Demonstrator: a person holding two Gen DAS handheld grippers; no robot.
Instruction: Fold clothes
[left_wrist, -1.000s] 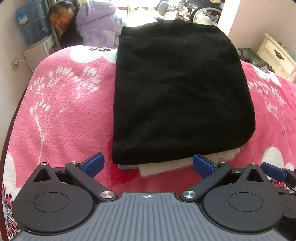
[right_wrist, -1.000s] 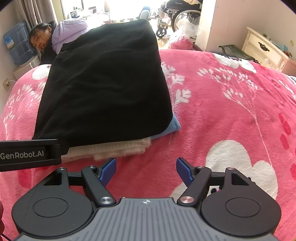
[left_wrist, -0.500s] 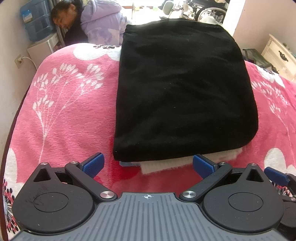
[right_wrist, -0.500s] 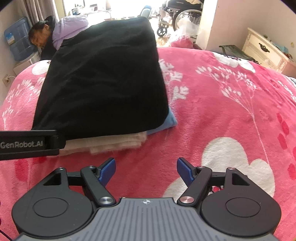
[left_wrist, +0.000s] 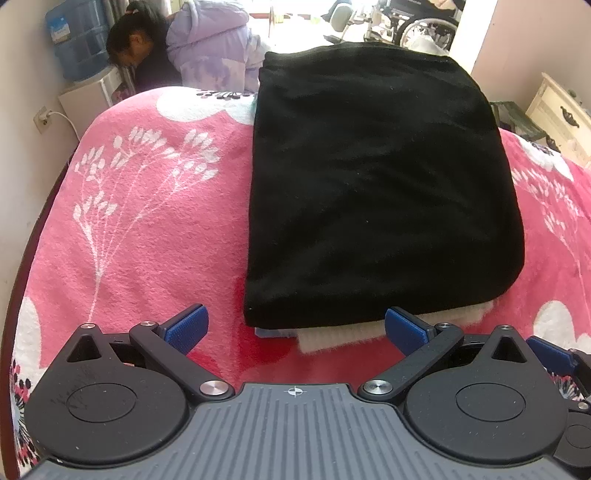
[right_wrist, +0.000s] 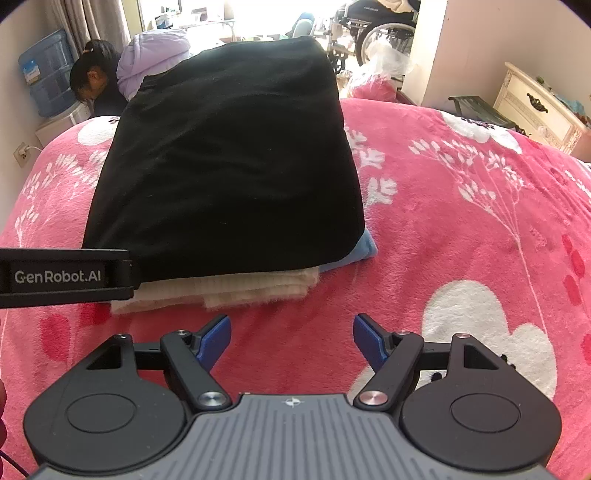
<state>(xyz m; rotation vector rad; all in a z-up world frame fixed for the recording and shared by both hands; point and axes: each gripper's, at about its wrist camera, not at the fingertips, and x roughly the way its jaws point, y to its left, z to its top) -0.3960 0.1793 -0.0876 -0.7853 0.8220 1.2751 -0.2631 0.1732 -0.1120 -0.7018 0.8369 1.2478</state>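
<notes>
A folded black garment lies flat on top of a stack on the pink flowered blanket. Under it a cream knit garment shows at the near edge, and a light blue garment pokes out at the stack's right corner. My left gripper is open, just short of the stack's near edge, holding nothing. My right gripper is open too, over bare blanket to the right of the stack's near corner. The left gripper's side enters the right wrist view at the left.
A person in a lilac jacket bends low beyond the bed's far left corner, beside a water dispenser. A cream dresser stands at the right, a wheelchair at the back.
Both grippers have drawn slightly back and upward from the stack, still open. The person at the back has turned the head down and away. The stack has not moved.
</notes>
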